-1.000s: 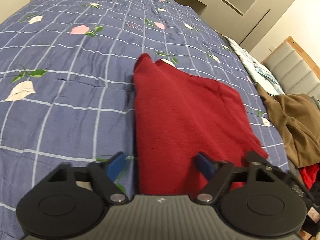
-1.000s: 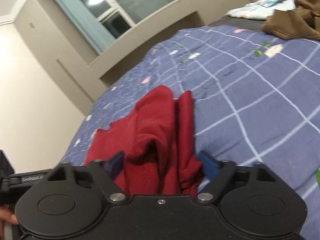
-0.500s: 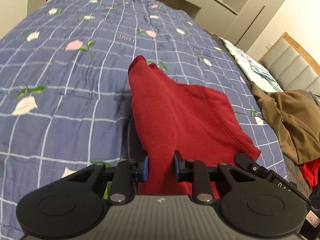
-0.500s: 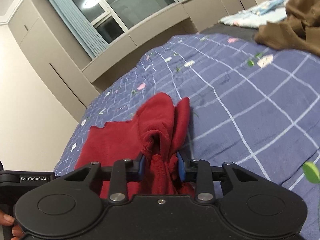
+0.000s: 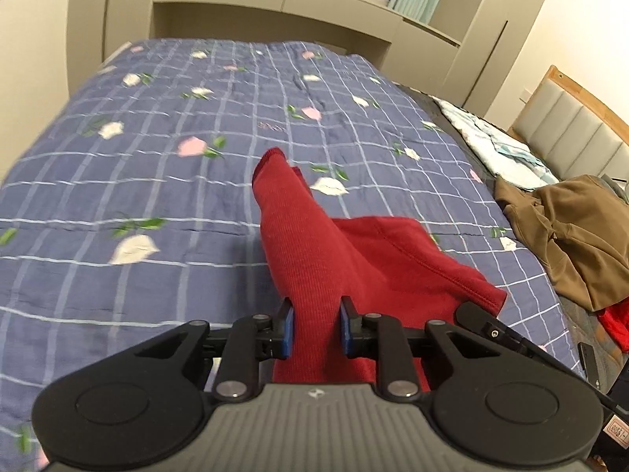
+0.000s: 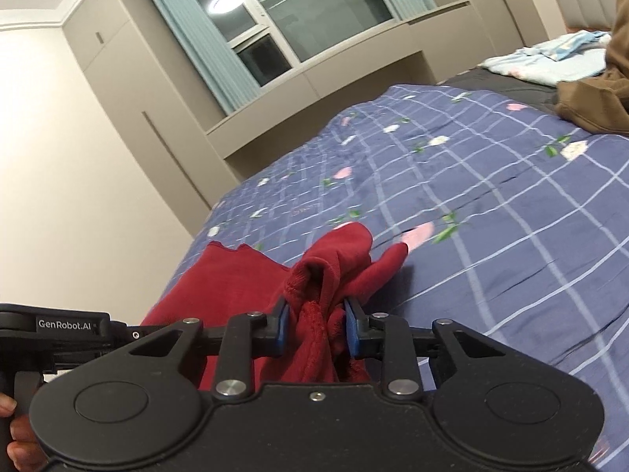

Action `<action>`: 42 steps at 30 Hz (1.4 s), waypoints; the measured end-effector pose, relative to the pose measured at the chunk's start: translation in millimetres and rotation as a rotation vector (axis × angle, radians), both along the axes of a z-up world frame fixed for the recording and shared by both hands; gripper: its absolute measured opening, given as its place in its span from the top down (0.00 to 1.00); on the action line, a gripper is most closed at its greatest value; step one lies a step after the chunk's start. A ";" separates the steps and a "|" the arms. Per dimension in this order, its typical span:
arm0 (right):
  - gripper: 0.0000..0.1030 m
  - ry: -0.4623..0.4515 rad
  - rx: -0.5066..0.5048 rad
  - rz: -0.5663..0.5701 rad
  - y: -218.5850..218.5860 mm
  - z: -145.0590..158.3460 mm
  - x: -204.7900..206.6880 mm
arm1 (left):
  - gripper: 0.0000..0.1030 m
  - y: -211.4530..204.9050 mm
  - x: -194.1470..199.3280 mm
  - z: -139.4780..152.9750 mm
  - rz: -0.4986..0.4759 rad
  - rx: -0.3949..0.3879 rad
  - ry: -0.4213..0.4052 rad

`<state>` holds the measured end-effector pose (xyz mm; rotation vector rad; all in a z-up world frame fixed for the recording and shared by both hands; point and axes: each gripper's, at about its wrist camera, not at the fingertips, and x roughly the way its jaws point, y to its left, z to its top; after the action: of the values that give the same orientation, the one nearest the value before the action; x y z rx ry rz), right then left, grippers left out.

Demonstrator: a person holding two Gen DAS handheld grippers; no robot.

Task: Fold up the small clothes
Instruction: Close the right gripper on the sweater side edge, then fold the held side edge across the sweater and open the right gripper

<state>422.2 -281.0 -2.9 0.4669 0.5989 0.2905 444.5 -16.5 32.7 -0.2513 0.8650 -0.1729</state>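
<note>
Right now both grippers have the red garment pinched and raised off the blue checked bedspread. Over on one side, the left gripper has its blue pads clamped on a smooth folded band of the cloth, its jaws having just closed. Opposite it, the right gripper has just closed too, squeezing a bunched wad of the same red fabric. Between them the garment sags, its far end trailing on the bedspread near the middle of the bed. A brown garment lies heaped at the bed's right edge.
</note>
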 end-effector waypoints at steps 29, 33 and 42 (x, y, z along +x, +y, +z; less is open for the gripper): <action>0.54 0.083 -0.154 0.092 80.0 -27.8 -129.1 | 0.59 94.6 -145.9 -55.6 0.146 -0.046 0.055; 0.34 0.061 -0.162 0.083 76.4 -21.7 -132.1 | 0.39 96.8 -150.7 -54.7 0.175 -0.032 0.069; 0.04 -0.046 -0.217 0.075 73.1 1.3 -153.1 | 0.11 103.3 -174.0 -38.8 0.235 0.000 0.028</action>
<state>269.1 -207.9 -1.6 0.2284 0.5963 0.3024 270.4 86.8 -6.1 -0.3534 0.8565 0.0494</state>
